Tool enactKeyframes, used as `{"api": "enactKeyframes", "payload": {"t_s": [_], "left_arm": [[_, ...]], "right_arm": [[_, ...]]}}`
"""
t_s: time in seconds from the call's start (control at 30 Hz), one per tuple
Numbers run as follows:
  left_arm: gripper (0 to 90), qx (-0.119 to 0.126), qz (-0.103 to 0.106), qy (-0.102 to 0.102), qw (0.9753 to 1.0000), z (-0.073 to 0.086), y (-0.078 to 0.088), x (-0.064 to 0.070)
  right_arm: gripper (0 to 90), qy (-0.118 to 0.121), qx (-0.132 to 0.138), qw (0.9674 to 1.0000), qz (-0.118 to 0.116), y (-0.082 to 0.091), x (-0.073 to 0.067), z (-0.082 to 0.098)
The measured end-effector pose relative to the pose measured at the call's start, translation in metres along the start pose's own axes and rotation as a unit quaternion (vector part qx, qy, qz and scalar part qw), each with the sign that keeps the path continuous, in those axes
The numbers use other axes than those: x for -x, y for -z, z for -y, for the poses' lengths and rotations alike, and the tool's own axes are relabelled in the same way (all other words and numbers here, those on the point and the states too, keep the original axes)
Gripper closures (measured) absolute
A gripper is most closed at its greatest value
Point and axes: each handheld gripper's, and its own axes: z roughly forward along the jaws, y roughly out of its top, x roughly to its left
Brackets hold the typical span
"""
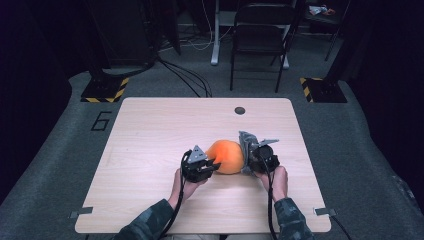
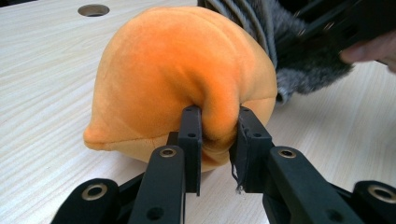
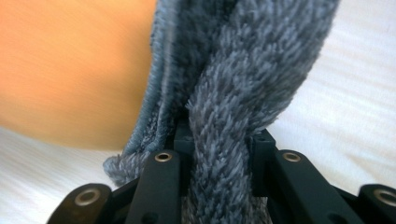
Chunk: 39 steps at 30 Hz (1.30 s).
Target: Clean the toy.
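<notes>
while you hold both tools near the front middle of the tabletop (image 1: pixel 150 125), most of its wooden surface lies bare around you: a broad stretch runs back to the far edge, where a small round hole (image 1: pixel 240 110) sits right of centre, and wide bare strips reach the left and right edges. beyond those edges is grey floor (image 1: pixel 60 150), with a dark folding chair (image 1: pixel 260 30) standing well behind the far edge and yellow-and-black striped bases (image 1: pixel 102 90) off the two far corners. the near edge is close under your forearms, so the open room is mostly ahead and to the sides.

the orange plush (image 1: pixel 226 156) rests on the tabletop between your two hands, well away from every edge. a grey fuzzy cloth (image 1: pixel 246 146) wraps against its right side, touching it.

your left gripper (image 1: pixel 212 164) comes in from the plush's left and is clenched on a fold of the orange fabric; in the left gripper view that pinch (image 2: pixel 219 126) bulges up between the two black jaws, with bare wood on either side of the plush.

your right gripper (image 3: pixel 219 144) is clamped on a thick band of the grey cloth (image 3: pixel 247 93), which rises straight out of the jaws, with the orange plush (image 3: pixel 70 65) just beside it on the view's left and pale tabletop on the right.
</notes>
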Motion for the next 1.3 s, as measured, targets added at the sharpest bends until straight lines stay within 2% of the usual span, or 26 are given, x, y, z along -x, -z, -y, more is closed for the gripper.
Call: {"api": "enactKeyframes", "payload": {"t_s": [0.03, 0.13, 0.2, 0.27, 0.37, 0.43, 0.47, 0.53, 0.63, 0.7, 0.77, 0.8, 0.9, 1.1, 1.17, 1.3], "left_arm": [[74.9, 0.001, 0.001, 0.003, 1.0000, 0.000, 0.000, 0.000], [74.5, 0.003, 0.007, 0.009, 0.9999, 0.000, 0.000, 0.000], [74.6, 0.004, 0.006, 0.007, 0.9999, 0.000, 0.001, -0.001], [74.6, 0.001, 0.007, 0.011, 0.9999, 0.000, 0.001, -0.002], [74.6, 0.003, 0.008, 0.012, 0.9999, 0.000, 0.001, -0.002], [74.6, 0.003, 0.007, 0.007, 1.0000, 0.000, 0.000, -0.001], [74.6, 0.003, 0.008, 0.009, 0.9999, 0.000, 0.000, 0.000], [74.6, 0.002, 0.008, 0.006, 0.9999, 0.000, 0.000, 0.001], [74.6, 0.001, 0.010, 0.005, 0.9999, 0.000, 0.000, 0.001], [74.5, -0.006, 0.010, 0.003, 0.9999, 0.000, 0.000, 0.002], [74.5, -0.009, 0.010, 0.000, 0.9999, 0.001, -0.001, 0.000], [74.5, -0.005, 0.010, 0.004, 0.9999, 0.001, -0.001, 0.001], [74.6, -0.001, 0.009, -0.001, 1.0000, 0.001, -0.002, 0.002], [74.6, -0.003, 0.008, 0.004, 1.0000, 0.001, -0.002, 0.001], [74.6, -0.003, 0.009, 0.003, 1.0000, 0.001, -0.002, 0.001], [74.6, -0.004, 0.011, 0.003, 0.9999, 0.001, -0.003, 0.001]], "right_arm": [[71.7, 0.000, -0.009, 0.9999, 0.004, -0.004, 0.002, 0.002], [71.7, -0.013, -0.036, 0.9993, -0.005, -0.017, 0.010, 0.010], [72.1, -0.022, -0.042, 0.9988, -0.013, -0.018, 0.014, 0.010], [72.5, -0.023, -0.027, 0.9993, -0.008, -0.009, 0.015, 0.006], [72.6, -0.021, 0.017, 0.9995, -0.014, 0.018, 0.012, -0.006], [72.5, -0.008, 0.050, 0.9982, -0.032, 0.035, 0.004, -0.015], [72.5, -0.004, 0.061, 0.9974, -0.038, 0.042, -0.003, -0.019], [72.4, 0.019, 0.080, 0.9952, -0.052, 0.051, -0.019, -0.024], [72.1, 0.048, 0.083, 0.9928, -0.071, 0.052, -0.045, -0.028], [71.9, 0.061, 0.076, 0.9928, -0.069, 0.046, -0.057, -0.026], [71.9, 0.074, 0.072, 0.9935, -0.049, 0.038, -0.062, -0.024], [71.9, 0.080, 0.075, 0.9928, -0.048, 0.037, -0.060, -0.023], [71.8, 0.075, 0.072, 0.9939, -0.038, 0.038, -0.054, -0.023], [71.8, 0.060, 0.060, 0.9960, -0.028, 0.033, -0.042, -0.020], [71.8, 0.063, 0.058, 0.9962, -0.015, 0.031, -0.040, -0.018], [71.7, 0.054, 0.051, 0.9971, -0.015, 0.027, -0.031, -0.016]]}}
